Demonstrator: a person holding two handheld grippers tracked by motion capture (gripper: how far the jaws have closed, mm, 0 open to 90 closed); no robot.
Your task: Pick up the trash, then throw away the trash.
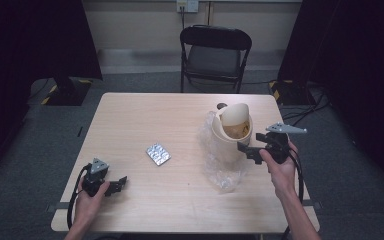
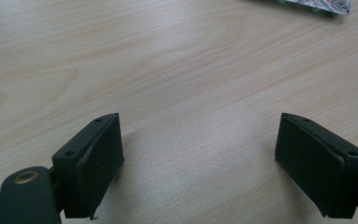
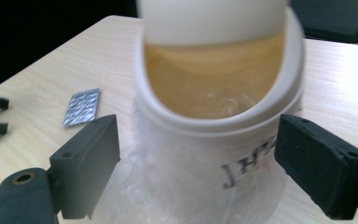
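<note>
Jaws of the right gripper (image 1: 248,151) stand wide apart, held just beside the cream bin (image 1: 231,136) on the right half of the wooden surface (image 1: 145,115) — in the right gripper view the bin (image 3: 219,116) sits between the two black jaws, not clamped by them. Its swing lid (image 1: 234,115) is tilted, showing a yellowish inside, and a clear plastic bag (image 1: 220,170) drapes down around its body and spreads onto the surface. A silver blister pack (image 1: 158,154) lies flat near the middle, well apart from the bin. The left gripper (image 1: 116,185) rests low near the front left corner, jaws spread open over bare wood — nothing between them.
</note>
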